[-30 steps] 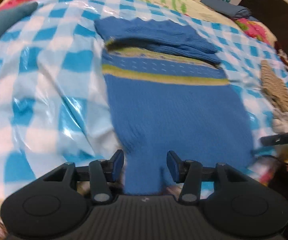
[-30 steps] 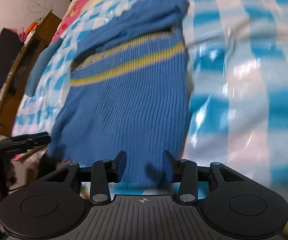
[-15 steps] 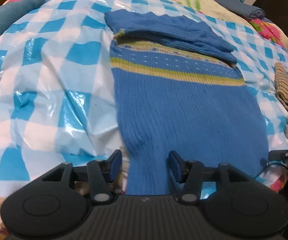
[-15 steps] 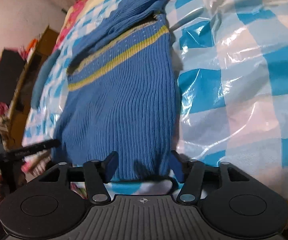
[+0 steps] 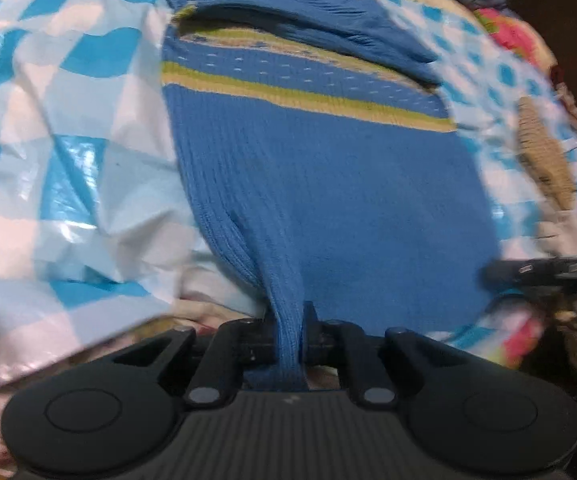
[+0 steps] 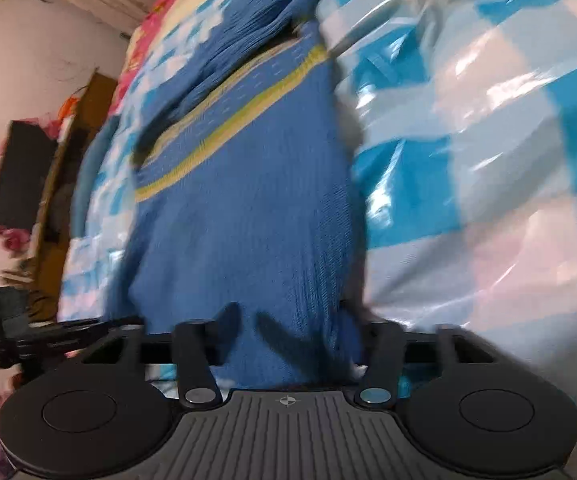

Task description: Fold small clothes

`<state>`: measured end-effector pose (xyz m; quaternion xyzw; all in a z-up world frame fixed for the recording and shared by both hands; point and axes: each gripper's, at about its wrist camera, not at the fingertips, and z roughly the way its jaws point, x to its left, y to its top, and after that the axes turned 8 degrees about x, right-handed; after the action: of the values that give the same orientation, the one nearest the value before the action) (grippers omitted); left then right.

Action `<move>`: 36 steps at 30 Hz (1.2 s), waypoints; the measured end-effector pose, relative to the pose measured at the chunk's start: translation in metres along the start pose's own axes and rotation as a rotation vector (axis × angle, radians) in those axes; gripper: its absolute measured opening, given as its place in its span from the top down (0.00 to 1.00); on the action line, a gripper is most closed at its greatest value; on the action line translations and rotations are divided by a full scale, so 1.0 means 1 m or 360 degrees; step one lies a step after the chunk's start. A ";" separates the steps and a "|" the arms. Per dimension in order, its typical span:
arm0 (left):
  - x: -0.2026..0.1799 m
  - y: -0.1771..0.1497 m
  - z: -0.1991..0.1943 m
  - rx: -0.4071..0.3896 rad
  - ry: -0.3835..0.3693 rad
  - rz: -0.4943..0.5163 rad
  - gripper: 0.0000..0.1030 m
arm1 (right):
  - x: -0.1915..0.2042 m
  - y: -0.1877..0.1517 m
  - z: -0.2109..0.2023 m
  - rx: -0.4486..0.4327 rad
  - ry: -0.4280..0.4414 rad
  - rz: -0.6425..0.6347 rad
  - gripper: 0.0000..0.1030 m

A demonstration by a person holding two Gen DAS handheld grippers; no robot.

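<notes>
You have a blue knitted sweater [image 5: 328,184] lying flat on the bed, on a blue-and-white checked plastic sheet [image 5: 68,128]. Its far part, with the sleeves, is already folded over the yellow-striped chest, so I judge the first fold as done.

Your left gripper [image 5: 290,332] has its jaws fully closed on the near hem, near the left corner, and the knit is pinched into a ridge there. Your right gripper [image 6: 288,328] is over the near right corner of the sweater [image 6: 240,216]; its jaws are closing with the hem between them, but the blur hides whether they press yet.

What is left, as I judge it: carry the hem to the far side, then smooth it.
</notes>
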<state>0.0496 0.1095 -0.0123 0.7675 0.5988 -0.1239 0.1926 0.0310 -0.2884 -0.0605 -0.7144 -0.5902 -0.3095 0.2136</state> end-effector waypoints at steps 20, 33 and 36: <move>0.083 0.160 -0.033 -0.0601 -0.0505 -0.0372 0.86 | 0.090 0.088 -0.046 -0.0423 -0.0234 -0.0688 0.81; 0.079 0.150 -0.025 -0.0584 -0.0538 -0.0397 0.86 | 0.179 0.016 0.125 -0.0117 -0.0778 -0.2123 0.50; 0.080 0.150 -0.022 -0.0555 -0.0536 -0.0380 0.86 | 0.173 0.029 0.150 -0.0117 -0.0869 -0.2155 0.55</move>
<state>0.2137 0.1572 -0.0041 0.6152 0.6568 -0.1666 0.4029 0.1071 -0.0708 -0.0459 -0.2514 -0.9240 -0.2041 -0.2034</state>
